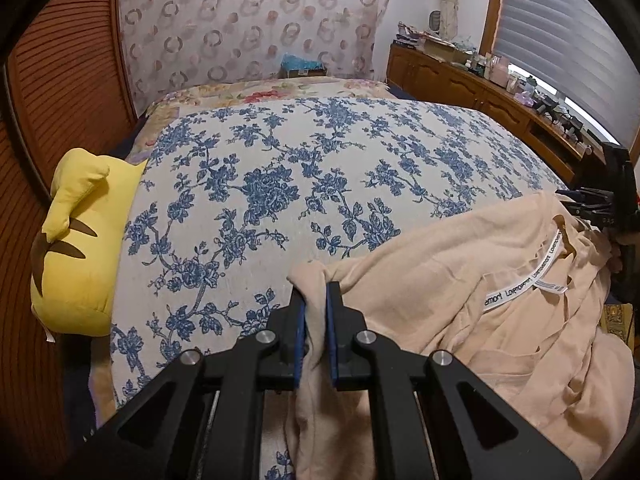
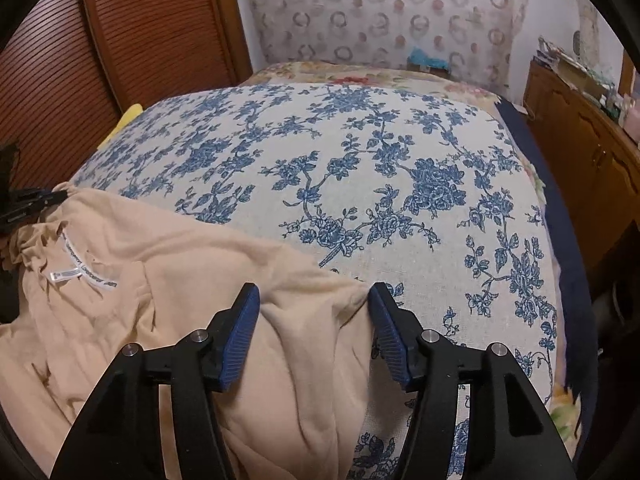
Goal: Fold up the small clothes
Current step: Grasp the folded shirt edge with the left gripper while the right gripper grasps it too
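Note:
A beige garment [image 1: 500, 300] lies rumpled on the blue-flowered bedspread [image 1: 280, 168], inside out with a white printed neck tape [image 1: 524, 280] showing. My left gripper [image 1: 316, 300] is shut on a bunched corner of the garment. In the right wrist view the garment [image 2: 180, 280] spreads to the left, and my right gripper [image 2: 314, 304] is open, its blue pads either side of the garment's right corner. The right gripper also shows at the far right of the left wrist view [image 1: 592, 200]. The left gripper shows at the left edge of the right wrist view [image 2: 28, 204].
A yellow plush cushion [image 1: 80, 240] sits at the bed's left edge by the louvred wooden door [image 1: 48, 100]. A wooden sideboard [image 1: 480, 92] with clutter runs along the right wall. A patterned cover [image 1: 240, 20] hangs behind the bed.

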Available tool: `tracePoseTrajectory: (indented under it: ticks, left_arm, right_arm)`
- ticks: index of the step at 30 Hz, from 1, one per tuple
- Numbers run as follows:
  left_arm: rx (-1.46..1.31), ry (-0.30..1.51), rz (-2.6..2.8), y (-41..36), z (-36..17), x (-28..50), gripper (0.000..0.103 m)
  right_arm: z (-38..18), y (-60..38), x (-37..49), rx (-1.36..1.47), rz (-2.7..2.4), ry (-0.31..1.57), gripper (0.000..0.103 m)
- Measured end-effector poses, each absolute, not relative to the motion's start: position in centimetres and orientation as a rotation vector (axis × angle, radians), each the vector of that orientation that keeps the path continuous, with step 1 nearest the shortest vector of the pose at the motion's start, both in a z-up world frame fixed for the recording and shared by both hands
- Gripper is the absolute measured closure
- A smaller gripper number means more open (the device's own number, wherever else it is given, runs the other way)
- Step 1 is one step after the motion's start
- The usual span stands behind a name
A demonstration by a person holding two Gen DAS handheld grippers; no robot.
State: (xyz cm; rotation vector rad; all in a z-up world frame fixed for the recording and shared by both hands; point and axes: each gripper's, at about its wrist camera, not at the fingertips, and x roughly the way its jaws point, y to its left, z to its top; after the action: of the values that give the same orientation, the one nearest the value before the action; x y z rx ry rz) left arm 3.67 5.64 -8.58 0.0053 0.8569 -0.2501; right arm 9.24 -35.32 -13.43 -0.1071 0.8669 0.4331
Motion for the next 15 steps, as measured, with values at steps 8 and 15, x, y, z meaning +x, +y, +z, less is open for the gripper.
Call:
tracePoseTrajectory:
  ticks: [8, 15]
  left_arm:
    - [-0.026, 0.778, -0.271, 5.4, -6.9, 1.9, 0.098]
    - [-0.115, 0.562, -0.313, 5.7, 0.4, -3.0, 0.098]
  right_arm:
    - [-13.3, -34.4, 8.1, -0.071, 0.573, 0.875, 0.097]
    - [-7.4, -34.9, 3.3, -0.047, 0.584, 0.693, 0.1]
